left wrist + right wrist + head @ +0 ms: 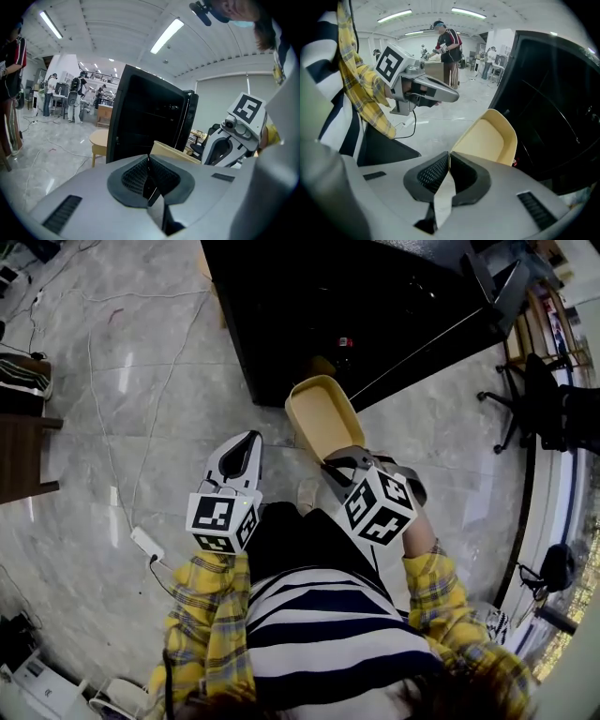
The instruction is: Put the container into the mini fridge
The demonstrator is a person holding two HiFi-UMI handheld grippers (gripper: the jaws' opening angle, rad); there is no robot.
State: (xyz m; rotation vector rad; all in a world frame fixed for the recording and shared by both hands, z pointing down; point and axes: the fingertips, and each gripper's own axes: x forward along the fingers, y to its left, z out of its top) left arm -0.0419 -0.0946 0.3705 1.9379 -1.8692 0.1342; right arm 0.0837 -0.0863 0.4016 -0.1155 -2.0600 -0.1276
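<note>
Nearest in, the right hand-held gripper (449, 155) is clenched on one thin wall of the cream plastic container (487, 136), at its near end, with the wall pinched between the pads. The rest of the tub sticks out in front over the marble floor (141, 381), open side up in the head view and looking empty. The left hand-held gripper (149, 161) hangs just beside it with its jaws pressed together on nothing. My guess is the tub is light and a bit flexy, with smooth walls, so a one-wall pinch at the end could let it droop or twist. Grabbing deep over the rim seems the safest hold, and the free gripper could steady the far end if it wobbles. Past the tub is the black mini fridge (375, 306), door apparently swung open and the inside too dark to read, so the container isn't in yet.
</note>
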